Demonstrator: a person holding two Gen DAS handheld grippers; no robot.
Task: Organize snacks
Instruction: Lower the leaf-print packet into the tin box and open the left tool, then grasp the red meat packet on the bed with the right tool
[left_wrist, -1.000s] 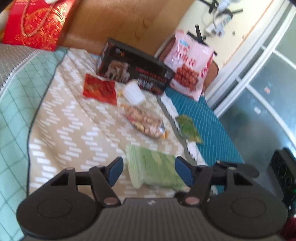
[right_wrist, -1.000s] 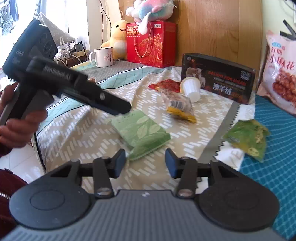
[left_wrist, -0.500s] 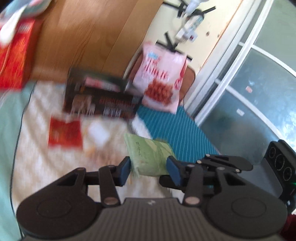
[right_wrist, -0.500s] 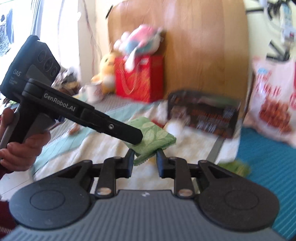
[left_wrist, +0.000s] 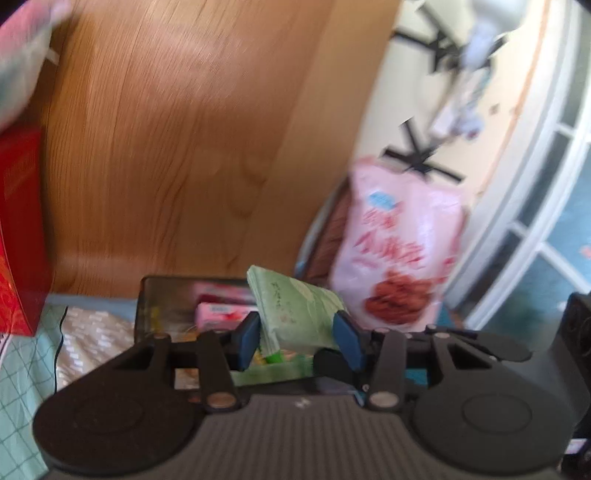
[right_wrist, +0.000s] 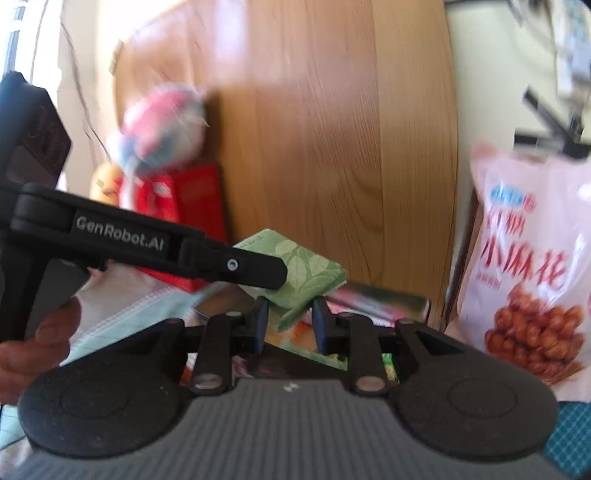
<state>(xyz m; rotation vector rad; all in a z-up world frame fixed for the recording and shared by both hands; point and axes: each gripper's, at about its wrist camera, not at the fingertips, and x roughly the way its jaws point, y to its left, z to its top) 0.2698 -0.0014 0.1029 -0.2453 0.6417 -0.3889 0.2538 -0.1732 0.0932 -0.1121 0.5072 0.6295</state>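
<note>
A green leaf-printed snack packet (left_wrist: 299, 306) hangs in the air, held from two sides. My left gripper (left_wrist: 297, 334) is shut on its lower part, blue pads pressing both faces. My right gripper (right_wrist: 290, 321) is shut on the corner of the same packet (right_wrist: 306, 273). In the right wrist view a finger of the left gripper (right_wrist: 229, 264) crosses in front of the packet, with a hand (right_wrist: 44, 339) on its handle. Just below and behind the packet lies an open black box (left_wrist: 159, 295) with pink packets (left_wrist: 221, 314) and other snacks inside.
A large pink snack bag (right_wrist: 528, 277) leans upright to the right of the box. A wooden headboard (right_wrist: 332, 147) rises behind. At the left stand a red gift box (right_wrist: 192, 192) and a plush toy (right_wrist: 166, 125). Patterned bedding (left_wrist: 85, 339) lies beneath.
Both grippers shut on the green packet, lifted it off the bedding and carried it toward the black box; the views swung up to the headboard.
</note>
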